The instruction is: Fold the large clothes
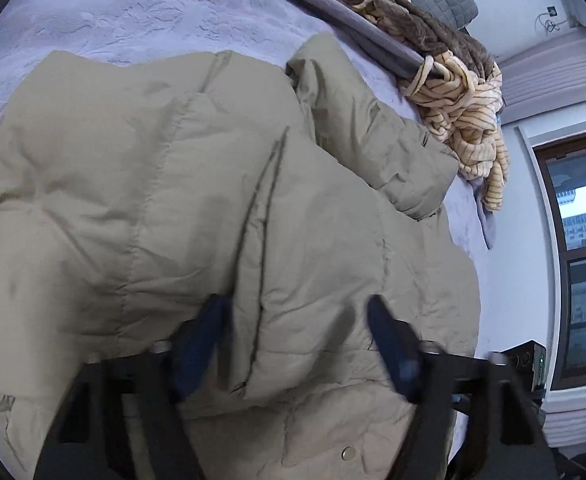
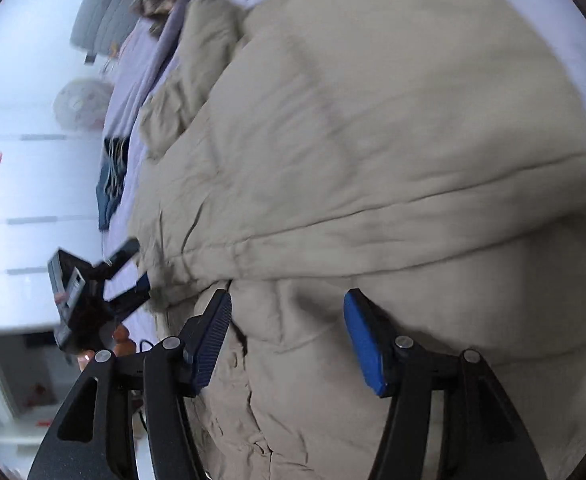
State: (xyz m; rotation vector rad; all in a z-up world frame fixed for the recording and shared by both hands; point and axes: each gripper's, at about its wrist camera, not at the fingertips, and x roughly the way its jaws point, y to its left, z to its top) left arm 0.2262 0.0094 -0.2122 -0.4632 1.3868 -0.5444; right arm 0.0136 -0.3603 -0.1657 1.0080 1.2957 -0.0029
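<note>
**Gripper fingers low over a khaki padded jacket on the bed**

Bed (image 1: 113, 12), covered in pale lilac plush, carries everything here. Spread over most of it lies the khaki padded jacket (image 1: 153, 180), puffed and creased, with one sleeve (image 1: 373, 120) folded out toward the bed's far right edge. In the right wrist view the same jacket (image 2: 373, 140) fills nearly the whole picture, reaching down to the near edge.

Along the far edge runs a grey strip of bedding (image 1: 333, 8). A heap of brown and cream-striped cloth (image 1: 461, 104) lies over it, near the sleeve's end. A dark blue garment (image 2: 111, 184) lies at the bed's left edge, just beside the jacket.

Over the jacket's near part, the left gripper (image 1: 295, 300) has its fingers apart with a raised fold and its dark seam between them. Blur hides whether the pads press on the cloth, so I cannot tell if it grips. From the right wrist view, the left gripper (image 2: 133, 270) sits at the jacket's left border.

The right gripper (image 2: 288, 296) stands wide, its blue pads apart above crumpled cloth and holding nothing.

A small metal snap (image 1: 348, 453) shows on the jacket by the near edge.
</note>
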